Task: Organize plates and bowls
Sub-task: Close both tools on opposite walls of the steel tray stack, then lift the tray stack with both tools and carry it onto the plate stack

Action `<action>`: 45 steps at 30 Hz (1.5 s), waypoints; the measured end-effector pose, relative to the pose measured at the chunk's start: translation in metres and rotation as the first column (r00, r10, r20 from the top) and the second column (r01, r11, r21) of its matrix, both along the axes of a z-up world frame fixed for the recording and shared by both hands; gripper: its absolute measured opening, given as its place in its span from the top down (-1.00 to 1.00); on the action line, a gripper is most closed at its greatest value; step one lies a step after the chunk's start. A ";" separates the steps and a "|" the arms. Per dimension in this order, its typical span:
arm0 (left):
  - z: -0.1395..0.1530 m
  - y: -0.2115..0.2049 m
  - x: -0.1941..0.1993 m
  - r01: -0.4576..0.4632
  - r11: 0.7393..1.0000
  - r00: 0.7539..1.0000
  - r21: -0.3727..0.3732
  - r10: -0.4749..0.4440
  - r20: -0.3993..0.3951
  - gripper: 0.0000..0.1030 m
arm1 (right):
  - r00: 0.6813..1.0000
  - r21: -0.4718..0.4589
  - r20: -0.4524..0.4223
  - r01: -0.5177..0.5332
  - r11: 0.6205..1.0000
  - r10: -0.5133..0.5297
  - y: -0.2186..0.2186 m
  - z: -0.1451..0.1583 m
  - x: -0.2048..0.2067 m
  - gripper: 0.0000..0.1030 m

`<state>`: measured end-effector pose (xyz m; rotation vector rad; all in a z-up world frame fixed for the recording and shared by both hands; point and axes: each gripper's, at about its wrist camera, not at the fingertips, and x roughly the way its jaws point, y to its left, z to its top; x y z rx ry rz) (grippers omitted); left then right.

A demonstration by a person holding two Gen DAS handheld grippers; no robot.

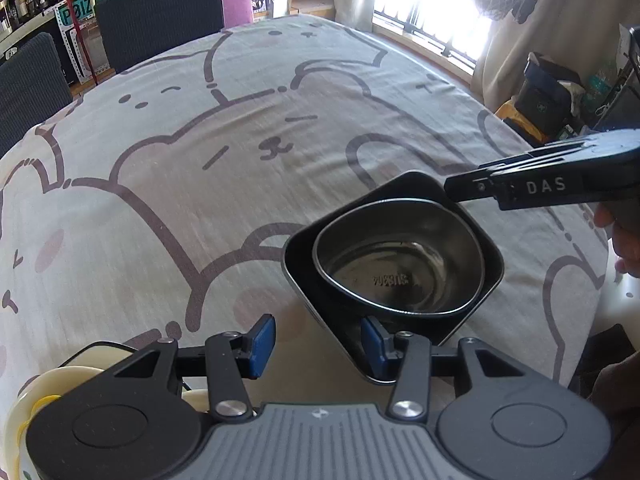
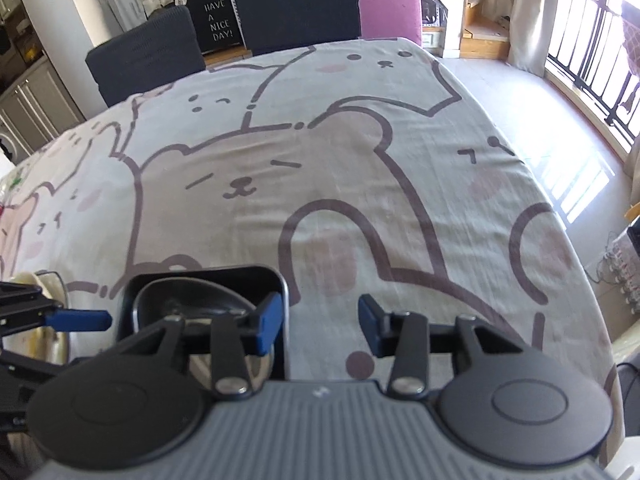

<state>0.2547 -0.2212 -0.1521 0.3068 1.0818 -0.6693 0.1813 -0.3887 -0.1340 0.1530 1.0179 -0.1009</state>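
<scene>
A steel bowl sits inside a dark square plate on the bear-print tablecloth. My left gripper is open and empty, its right pad just over the plate's near rim. A cream plate lies under its left side. In the right wrist view the bowl and square plate lie at lower left. My right gripper is open and empty, its left pad over the plate's right edge. The left gripper's blue pad shows at far left beside the cream plate.
The tablecloth covers the whole table. Dark chairs and a pink chair stand at the far edge. A window with bars and floor lie to the right. The right gripper's body reaches over the plate's far corner.
</scene>
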 end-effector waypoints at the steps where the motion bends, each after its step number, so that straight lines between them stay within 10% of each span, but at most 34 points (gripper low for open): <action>1: -0.001 -0.001 0.000 0.002 1.000 1.000 0.003 -0.002 -0.002 0.07 | 1.000 -0.006 -0.007 -0.005 1.000 0.005 0.000 -0.002 0.001 0.03; 14: -0.008 -0.001 0.005 -0.031 0.999 0.999 -0.012 0.031 -0.021 0.39 | 0.991 -0.015 -0.112 -0.077 0.997 0.075 0.006 -0.017 -0.001 0.03; 25: -0.010 0.007 0.014 -0.138 0.987 0.983 -0.084 0.126 -0.134 0.68 | 0.987 0.030 -0.086 -0.133 0.991 0.135 0.014 -0.009 -0.005 0.84; 45: -0.009 0.008 0.014 -0.144 0.986 0.982 -0.090 0.130 -0.140 0.70 | 0.988 0.043 -0.082 -0.130 0.991 0.133 0.009 -0.011 -0.008 0.78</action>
